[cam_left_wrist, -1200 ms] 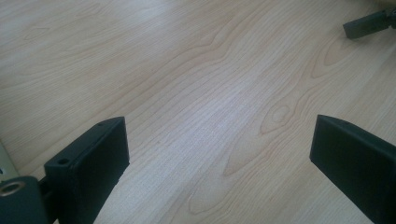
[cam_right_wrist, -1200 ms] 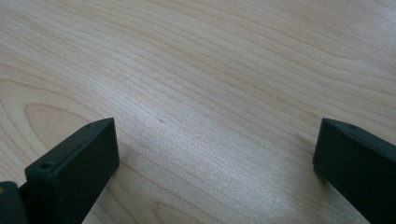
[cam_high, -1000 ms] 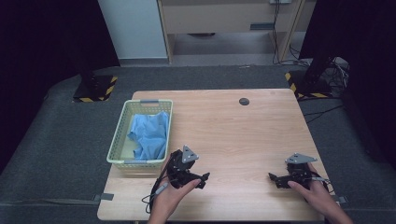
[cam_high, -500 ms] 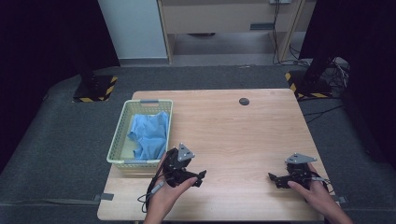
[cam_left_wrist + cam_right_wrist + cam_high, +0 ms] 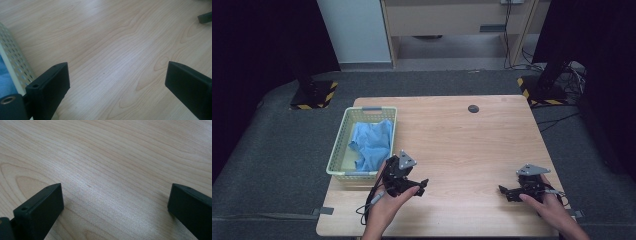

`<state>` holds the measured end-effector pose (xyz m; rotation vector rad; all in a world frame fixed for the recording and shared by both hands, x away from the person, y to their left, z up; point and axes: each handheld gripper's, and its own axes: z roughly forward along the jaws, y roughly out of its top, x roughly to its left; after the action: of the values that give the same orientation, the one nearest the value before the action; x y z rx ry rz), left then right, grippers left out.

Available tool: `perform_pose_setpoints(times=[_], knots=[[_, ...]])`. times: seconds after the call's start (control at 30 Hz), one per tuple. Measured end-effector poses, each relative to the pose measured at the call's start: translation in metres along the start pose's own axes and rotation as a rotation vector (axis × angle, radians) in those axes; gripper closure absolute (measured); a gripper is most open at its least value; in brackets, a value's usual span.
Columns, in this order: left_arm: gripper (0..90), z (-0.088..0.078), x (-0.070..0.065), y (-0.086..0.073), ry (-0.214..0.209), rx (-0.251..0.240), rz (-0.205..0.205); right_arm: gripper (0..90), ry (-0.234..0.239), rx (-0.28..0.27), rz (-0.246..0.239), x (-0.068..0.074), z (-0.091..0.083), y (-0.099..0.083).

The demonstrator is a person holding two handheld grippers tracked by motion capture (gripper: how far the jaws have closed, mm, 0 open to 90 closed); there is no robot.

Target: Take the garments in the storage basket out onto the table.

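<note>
A pale green perforated basket point(image 5: 341, 150) stands at the table's left edge with a crumpled blue cloth point(image 5: 373, 142) inside it. My left gripper point(image 5: 418, 186) is held just right of the basket's near corner, low over the wood. In the left gripper view, my left gripper point(image 5: 117, 72) is open on bare wood, with the basket wall point(image 5: 12, 62) and a bit of blue cloth point(image 5: 3, 81) at the left. My right gripper point(image 5: 506, 192) rests near the table's front right. In the right gripper view, my right gripper point(image 5: 115, 195) is open with nothing between its jaws.
The wooden table point(image 5: 462, 145) carries a small dark round disc point(image 5: 473, 108) near its far edge. Two stand bases with yellow-black stripes point(image 5: 312, 97) point(image 5: 542, 92) sit on the floor beyond the table's far corners. A cable point(image 5: 369, 207) trails from the left gripper.
My left gripper has shifted slightly left, toward the basket's near corner. The right gripper has stayed in place.
</note>
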<state>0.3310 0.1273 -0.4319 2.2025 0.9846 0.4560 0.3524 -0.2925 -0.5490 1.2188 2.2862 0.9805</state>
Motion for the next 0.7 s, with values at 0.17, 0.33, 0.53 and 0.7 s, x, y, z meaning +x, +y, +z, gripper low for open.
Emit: perform_pose_setpoints(times=[0.17,0.33,0.53,0.7], knots=[[5.0,-0.002,0.007,0.002,0.007,0.008,0.0,0.5,0.001,0.0,-0.001,0.0,0.0,0.0],[5.0,-0.004,0.018,0.005,0.021,0.013,-0.008,0.5,0.001,0.0,-0.001,0.0,0.0,0.0],[4.9,-0.006,0.028,0.015,0.044,0.027,-0.005,0.5,0.001,0.0,0.0,0.0,0.0,0.0],[4.9,-0.009,0.034,0.023,0.058,0.029,-0.008,0.5,0.001,-0.001,0.0,0.0,0.0,0.0]])
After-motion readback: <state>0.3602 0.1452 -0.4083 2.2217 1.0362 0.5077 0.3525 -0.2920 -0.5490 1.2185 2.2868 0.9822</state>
